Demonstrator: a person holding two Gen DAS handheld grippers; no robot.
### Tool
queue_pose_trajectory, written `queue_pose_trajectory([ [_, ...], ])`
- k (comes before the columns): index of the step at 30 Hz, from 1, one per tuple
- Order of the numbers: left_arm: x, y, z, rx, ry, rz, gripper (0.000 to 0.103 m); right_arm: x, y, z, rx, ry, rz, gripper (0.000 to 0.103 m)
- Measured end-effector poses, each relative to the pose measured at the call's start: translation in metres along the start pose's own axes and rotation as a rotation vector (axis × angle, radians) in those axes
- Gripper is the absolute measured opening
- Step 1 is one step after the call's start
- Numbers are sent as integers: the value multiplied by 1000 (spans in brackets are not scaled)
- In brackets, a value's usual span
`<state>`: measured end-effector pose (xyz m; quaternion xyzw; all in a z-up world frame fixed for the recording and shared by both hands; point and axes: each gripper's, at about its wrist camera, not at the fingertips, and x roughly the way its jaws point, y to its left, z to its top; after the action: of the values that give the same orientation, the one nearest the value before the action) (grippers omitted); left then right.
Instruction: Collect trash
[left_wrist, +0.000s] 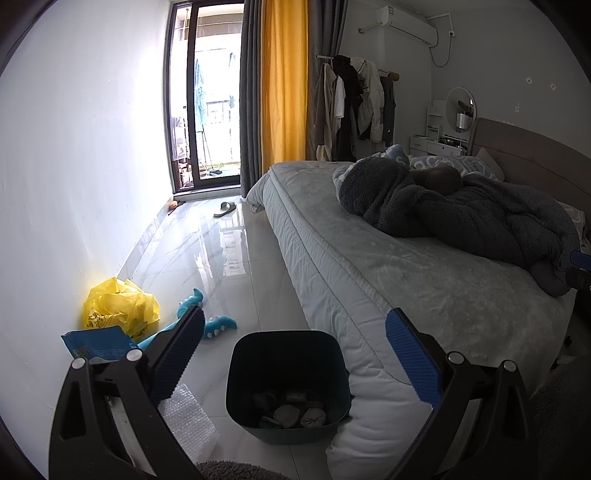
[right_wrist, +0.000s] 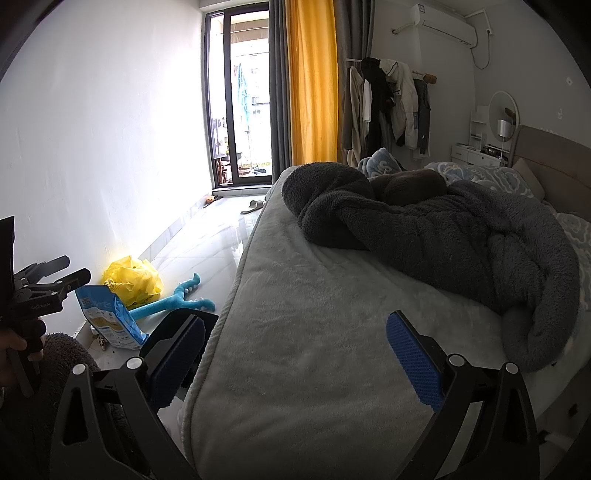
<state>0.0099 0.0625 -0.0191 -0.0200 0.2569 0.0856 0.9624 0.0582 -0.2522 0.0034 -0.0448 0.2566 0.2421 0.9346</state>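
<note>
We held both tools with the jaws spread wide and nothing between them. The left gripper (left_wrist: 295, 354) hung over the floor, its blue pads framing the dark bin (left_wrist: 288, 384) that stood just beside the edge of the bed (left_wrist: 461, 295). The right gripper (right_wrist: 295, 354) was poised over the grey bed cover, away from any rubbish.

The bin already held some crumpled scraps at its bottom, so we judged ourselves between pickups, with collecting partly done and the next piece not yet chosen.

Out from the left jaws, a sheet of bubble wrap (left_wrist: 188, 417) lay on the floor just beside the bin, nearest of all. Further on, against the wall, lay a blue packet (left_wrist: 99, 345) and, touching it from behind, a crumpled yellow plastic bag (left_wrist: 118, 306). A teal plush toy (left_wrist: 218, 325) sprawled near them; we took it for a toy and not for trash.

The next move, as we saw it, called for lowering the left gripper to the bubble wrap, pinching a raised fold, and carrying it over the bin's mouth. The film looked thin and flat against the tile, so the jaws would need to come in low. The packet and bag would want a longer reach toward the wall, keeping clear of the toy.
</note>
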Motion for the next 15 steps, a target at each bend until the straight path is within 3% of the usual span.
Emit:
queue_pose_trajectory([
  [15, -1, -1, 0, -4, 0, 2, 100, 1, 1, -1, -4, 1, 0, 100],
])
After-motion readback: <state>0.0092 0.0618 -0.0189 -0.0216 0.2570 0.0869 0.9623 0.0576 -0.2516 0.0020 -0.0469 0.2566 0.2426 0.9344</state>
